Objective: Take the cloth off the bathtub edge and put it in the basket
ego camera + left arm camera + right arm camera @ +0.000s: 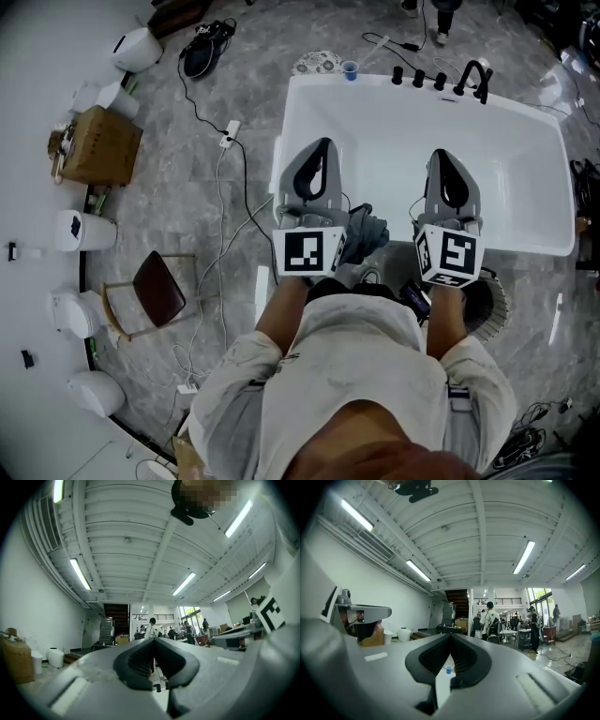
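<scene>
In the head view a dark grey cloth [367, 232] lies bunched on the near edge of the white bathtub [422, 122], between my two grippers. My left gripper [322, 143] reaches out over the tub just left of the cloth, and my right gripper [443, 154] is just right of it. In the left gripper view the left gripper [153, 640] has its jaws meeting at the tips with nothing between them. The right gripper [451, 635] is likewise shut and empty. Neither touches the cloth. A round basket [491, 298] stands on the floor by my right arm, partly hidden.
A blue cup [350, 68] and black taps [473, 77] sit on the tub's far rim. On the floor to the left are a small chair [157, 287], a cardboard box [98, 145], white bins and cables [223, 178]. Several people stand far off [490, 617].
</scene>
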Action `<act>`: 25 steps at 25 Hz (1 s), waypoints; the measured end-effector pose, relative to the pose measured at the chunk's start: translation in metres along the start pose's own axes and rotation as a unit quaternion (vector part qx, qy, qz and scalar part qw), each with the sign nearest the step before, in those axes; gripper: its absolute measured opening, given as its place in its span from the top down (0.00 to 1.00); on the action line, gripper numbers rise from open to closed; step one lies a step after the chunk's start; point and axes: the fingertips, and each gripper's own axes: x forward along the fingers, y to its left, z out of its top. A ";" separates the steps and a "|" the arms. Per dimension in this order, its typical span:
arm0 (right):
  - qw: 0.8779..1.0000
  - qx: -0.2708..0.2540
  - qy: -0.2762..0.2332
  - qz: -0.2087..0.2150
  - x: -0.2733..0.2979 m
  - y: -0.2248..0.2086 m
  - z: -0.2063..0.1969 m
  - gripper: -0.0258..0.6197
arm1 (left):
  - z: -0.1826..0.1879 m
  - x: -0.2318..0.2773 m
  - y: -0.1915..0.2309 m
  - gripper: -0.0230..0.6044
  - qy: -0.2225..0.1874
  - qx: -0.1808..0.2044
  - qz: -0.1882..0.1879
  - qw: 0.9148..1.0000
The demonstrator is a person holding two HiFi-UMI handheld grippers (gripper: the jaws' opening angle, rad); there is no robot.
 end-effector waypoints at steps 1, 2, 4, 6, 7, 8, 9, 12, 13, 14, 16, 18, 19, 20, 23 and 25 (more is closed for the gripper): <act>1.000 0.002 0.003 0.001 0.005 0.001 -0.002 0.96 | -0.002 0.003 0.003 0.96 0.003 -0.001 0.001 1.000; 1.000 0.004 0.006 0.003 0.010 0.003 -0.005 0.96 | -0.003 0.007 0.006 0.96 0.005 -0.002 0.002 1.000; 1.000 0.005 0.010 0.005 0.021 0.009 -0.008 0.96 | -0.006 0.013 0.015 0.96 0.005 -0.006 0.003 1.000; 1.000 0.004 0.014 0.005 0.029 0.016 -0.011 0.96 | -0.008 0.018 0.024 0.96 0.002 -0.009 0.002 1.000; 1.000 0.004 0.016 0.005 0.033 0.020 -0.011 0.96 | -0.009 0.020 0.028 0.96 0.003 -0.008 0.000 1.000; 1.000 0.004 0.017 0.004 0.036 0.023 -0.012 0.96 | -0.011 0.021 0.032 0.96 0.005 -0.007 -0.002 1.000; 1.000 0.005 0.018 0.003 0.040 0.026 -0.012 0.96 | -0.013 0.022 0.037 0.96 0.007 -0.005 -0.003 1.000; 1.000 0.008 0.025 0.000 0.050 0.038 -0.017 0.96 | -0.017 0.023 0.052 0.96 0.008 -0.009 -0.004 1.000; 1.000 0.008 0.029 0.000 0.053 0.042 -0.020 0.96 | -0.019 0.024 0.056 0.96 0.009 -0.011 -0.004 1.000; 0.999 0.008 0.034 0.001 0.056 0.046 -0.024 0.96 | -0.022 0.024 0.060 0.96 0.011 -0.013 -0.004 1.000; 0.999 0.008 0.047 0.003 0.062 0.054 -0.034 0.96 | -0.030 0.025 0.067 0.96 0.019 -0.020 -0.003 1.000; 0.998 0.009 0.062 0.004 0.066 0.061 -0.047 0.96 | -0.038 0.024 0.073 0.96 0.023 -0.029 -0.002 0.999; 0.997 0.009 0.070 0.004 0.068 0.065 -0.055 0.96 | -0.043 0.023 0.075 0.96 0.022 -0.033 -0.003 0.999; 0.997 0.009 0.077 0.005 0.071 0.070 -0.064 0.96 | -0.047 0.023 0.077 0.96 0.019 -0.036 -0.006 0.999; 0.994 0.016 0.105 0.010 0.078 0.082 -0.099 0.96 | -0.066 0.019 0.080 0.96 0.017 -0.029 -0.014 0.999; 0.991 0.023 0.129 0.014 0.077 0.090 -0.123 0.96 | -0.081 0.014 0.080 0.96 0.029 -0.027 -0.015 0.999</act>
